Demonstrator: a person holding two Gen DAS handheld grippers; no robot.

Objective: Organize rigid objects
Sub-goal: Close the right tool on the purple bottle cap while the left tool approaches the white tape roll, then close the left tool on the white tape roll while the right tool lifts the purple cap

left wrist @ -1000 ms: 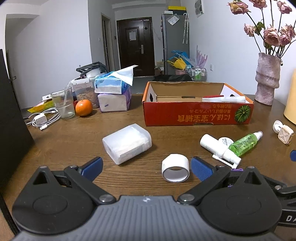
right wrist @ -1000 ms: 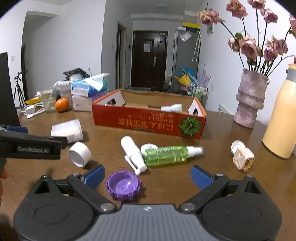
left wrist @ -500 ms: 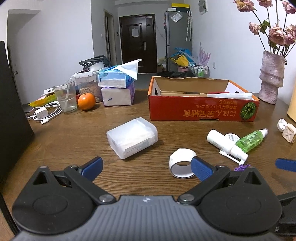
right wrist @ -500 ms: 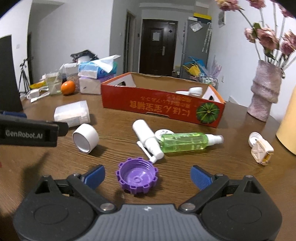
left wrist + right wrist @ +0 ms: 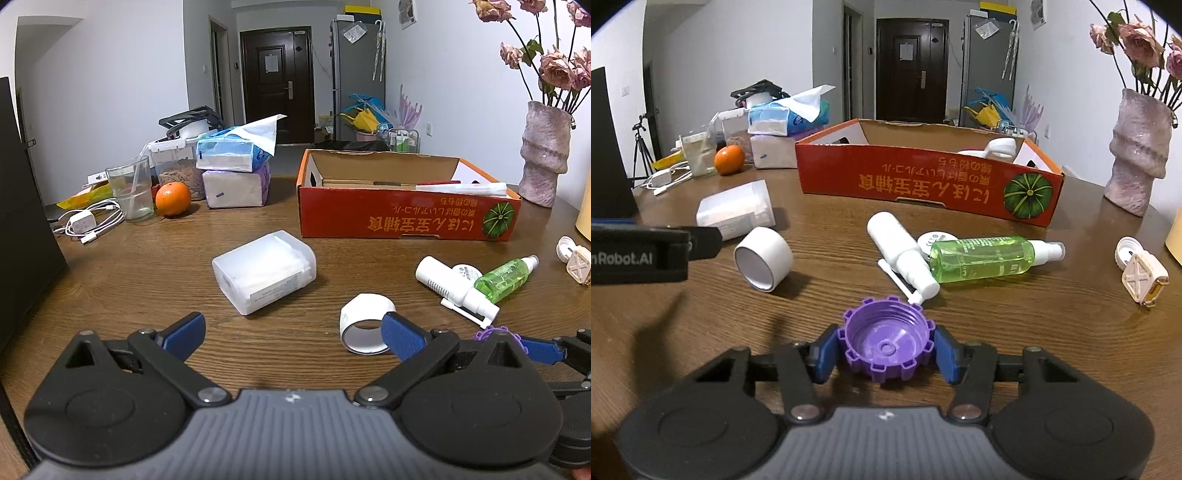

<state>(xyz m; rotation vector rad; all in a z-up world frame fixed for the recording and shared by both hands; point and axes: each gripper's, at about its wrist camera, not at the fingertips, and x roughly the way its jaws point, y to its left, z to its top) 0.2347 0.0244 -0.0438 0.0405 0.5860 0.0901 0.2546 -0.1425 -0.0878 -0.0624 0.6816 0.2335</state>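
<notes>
- The purple cap [image 5: 887, 345] is being gripped between the blue pads [image 5: 824, 353] of the right gripper [image 5: 886, 350]; the jaws have just been closing, and both pads are being pressed against the cap's toothed rim.
- The cap is being kept open side up on the wooden table [image 5: 997, 325], at 6 o'clock of the white spray bottle [image 5: 903, 254].
- The green spray bottle [image 5: 982, 255] is being seen lying on its side at 3 o'clock of the white bottle, touching it.
- The red cardboard box [image 5: 923, 184] is being seen at 12 o'clock of the cap, well apart.
- The left gripper [image 5: 291, 330] is being held released, jaws wide, with nothing between them.
- The white ring-shaped cap [image 5: 364, 325] is being seen lying just beside the left gripper's right pad, at 4 o'clock of the translucent plastic box [image 5: 264, 271].
</notes>
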